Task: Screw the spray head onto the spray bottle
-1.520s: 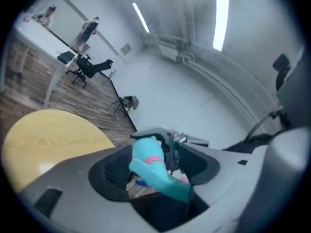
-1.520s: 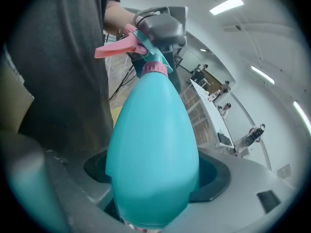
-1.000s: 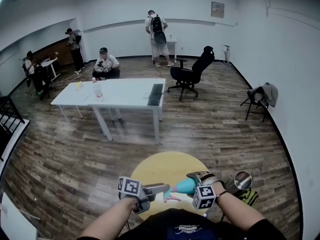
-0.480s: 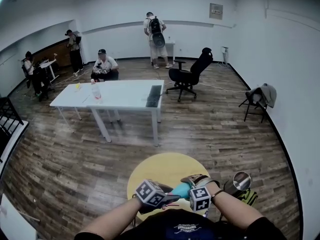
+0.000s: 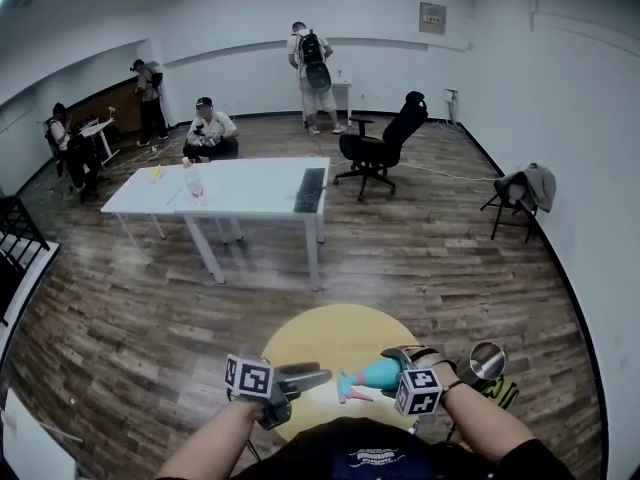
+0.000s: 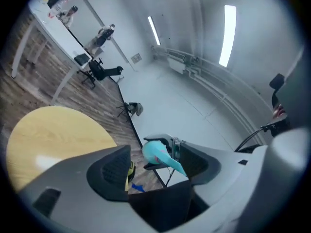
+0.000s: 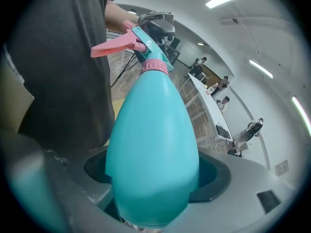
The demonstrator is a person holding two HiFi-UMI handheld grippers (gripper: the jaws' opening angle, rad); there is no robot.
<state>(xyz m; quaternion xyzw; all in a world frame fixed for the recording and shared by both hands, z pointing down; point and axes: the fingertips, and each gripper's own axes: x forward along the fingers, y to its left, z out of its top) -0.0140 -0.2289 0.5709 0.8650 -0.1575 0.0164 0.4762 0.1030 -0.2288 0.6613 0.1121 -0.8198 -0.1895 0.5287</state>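
Observation:
A teal spray bottle (image 7: 153,144) lies on its side in my right gripper (image 7: 155,178), which is shut on its body. The spray head (image 7: 141,38), with a pink trigger and pink collar, sits on the bottle's neck. In the head view the bottle (image 5: 378,373) points left over the near edge of the yellow table, held by the right gripper (image 5: 392,370). My left gripper (image 5: 312,376) stands just left of the spray head (image 5: 348,388), apart from it. Its jaws have just been opening and nothing is between them. The left gripper (image 6: 155,166) looks at the bottle (image 6: 158,152) from a short way off.
A round yellow table (image 5: 330,333) is under both grippers. A shiny metal cup (image 5: 486,360) and a yellow-black item (image 5: 500,393) are at the right. Farther off stand a white table (image 5: 240,188), an office chair (image 5: 385,143), a folding chair (image 5: 520,196) and several people.
Half a second ago the left gripper was up against the spray head; it has drawn back to the left with wider jaws. The right gripper still holds the bottle, shifted slightly.

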